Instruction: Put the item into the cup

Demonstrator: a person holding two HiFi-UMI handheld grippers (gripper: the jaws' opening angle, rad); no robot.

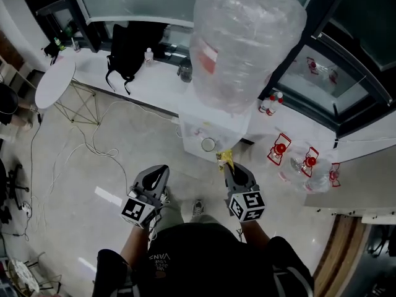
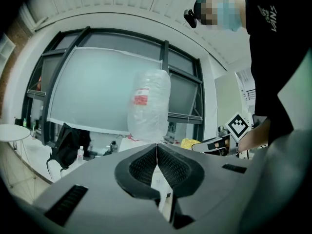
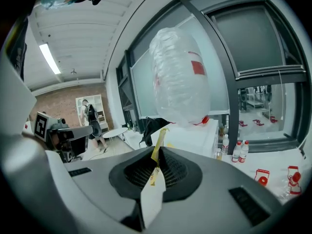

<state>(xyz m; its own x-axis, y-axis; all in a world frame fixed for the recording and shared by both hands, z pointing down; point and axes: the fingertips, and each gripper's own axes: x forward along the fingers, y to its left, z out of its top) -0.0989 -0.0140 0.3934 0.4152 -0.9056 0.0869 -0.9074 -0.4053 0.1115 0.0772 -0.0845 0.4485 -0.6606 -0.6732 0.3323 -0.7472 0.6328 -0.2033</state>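
So, the right claw point(image 1: 228, 166) is clenched on the yellow sachet point(image 3: 159, 147), just beside the cup point(image 1: 209, 144). I'd get it square over the cup's rim before letting go. The left claw point(image 2: 157, 151) is clenched, empty.

Left tongs point(image 2: 157, 147) closed; right tongs point(image 3: 158, 153) clamped, both forward.

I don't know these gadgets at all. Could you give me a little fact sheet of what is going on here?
Setting: a person stands facing a water dispenser topped by a large clear bottle
Right gripper: shut on a thin yellow packet
Left gripper: shut, nothing between its jaws
Cup: on the dispenser's ledge, just ahead of the packet
Task stage: packet not yet in the cup
Also around: black backpack on the white window ledge; round white table
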